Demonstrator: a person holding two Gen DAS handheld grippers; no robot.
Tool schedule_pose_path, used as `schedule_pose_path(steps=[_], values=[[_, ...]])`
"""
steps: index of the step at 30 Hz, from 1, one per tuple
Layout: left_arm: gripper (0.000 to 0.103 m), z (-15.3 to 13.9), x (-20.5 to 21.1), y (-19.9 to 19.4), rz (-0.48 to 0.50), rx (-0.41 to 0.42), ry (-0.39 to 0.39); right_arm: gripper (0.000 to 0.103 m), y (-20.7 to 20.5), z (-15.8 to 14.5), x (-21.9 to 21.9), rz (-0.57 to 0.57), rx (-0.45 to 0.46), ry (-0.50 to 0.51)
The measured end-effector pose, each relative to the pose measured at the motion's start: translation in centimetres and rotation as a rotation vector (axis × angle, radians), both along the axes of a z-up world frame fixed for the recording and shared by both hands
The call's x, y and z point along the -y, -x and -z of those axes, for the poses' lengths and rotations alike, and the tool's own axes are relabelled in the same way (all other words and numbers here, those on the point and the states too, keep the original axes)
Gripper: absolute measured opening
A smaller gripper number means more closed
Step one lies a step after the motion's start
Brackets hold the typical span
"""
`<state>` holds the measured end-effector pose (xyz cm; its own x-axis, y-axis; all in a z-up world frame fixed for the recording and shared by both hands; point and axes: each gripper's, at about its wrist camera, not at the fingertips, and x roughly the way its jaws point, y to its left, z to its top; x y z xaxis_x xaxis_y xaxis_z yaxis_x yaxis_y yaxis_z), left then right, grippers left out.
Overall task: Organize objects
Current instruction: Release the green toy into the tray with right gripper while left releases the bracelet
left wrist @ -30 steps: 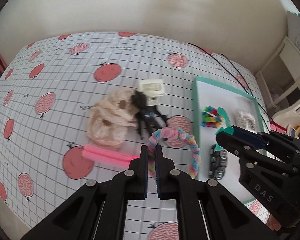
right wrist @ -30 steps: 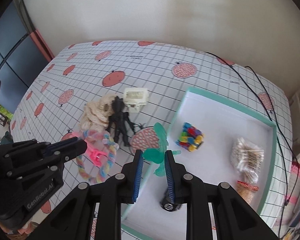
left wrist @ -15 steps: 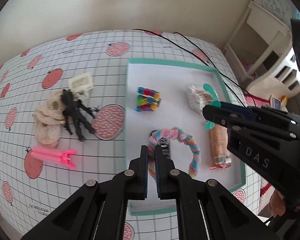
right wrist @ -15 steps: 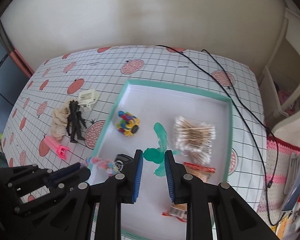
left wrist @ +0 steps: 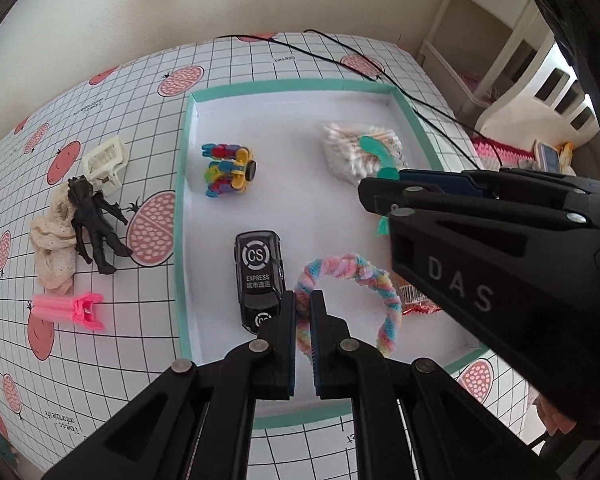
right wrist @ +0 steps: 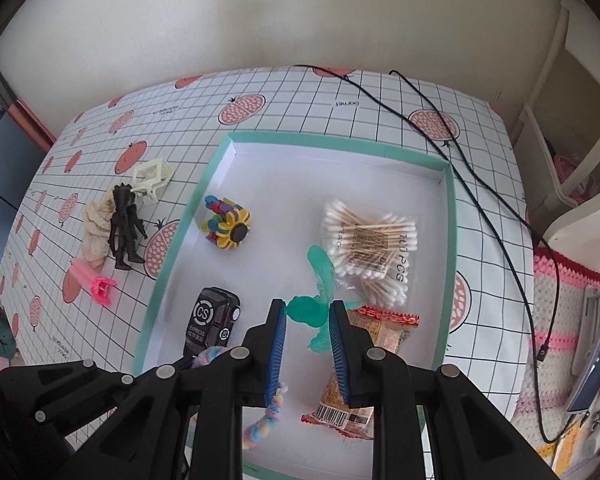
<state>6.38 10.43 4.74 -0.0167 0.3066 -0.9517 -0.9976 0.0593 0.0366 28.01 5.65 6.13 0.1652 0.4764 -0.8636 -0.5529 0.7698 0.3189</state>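
Observation:
My left gripper is shut on a pastel braided loop and holds it over the white tray with a teal rim. My right gripper is shut on a teal toy figure, also above the tray. In the tray lie a black toy car, a colourful block toy, a bag of cotton swabs and a snack packet. The right gripper also shows in the left wrist view.
Left of the tray on the gridded cloth lie a black figure, a beige lace cloth, a white clip and a pink clip. A black cable runs along the tray's right side. White shelves stand at the right.
Both grippers have moved right from the cloth to above the tray, still carrying the braided loop and the teal figure, and have come lower towards the tray floor.

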Motion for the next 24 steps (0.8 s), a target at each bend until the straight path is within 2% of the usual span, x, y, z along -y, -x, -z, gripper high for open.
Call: schedule_pose_path(steps=[13, 24], values=[[0.006, 1.9, -0.3, 0.7, -0.021, 0.009, 0.050, 0.024, -0.3, 2.6, -0.4, -0.005, -0.058, 0.023], [0.007, 2.1, -0.3, 1.2, -0.024, 0.025, 0.062, 0.024, -0.3, 2.6, -0.4, 0.004, -0.060, 0.025]])
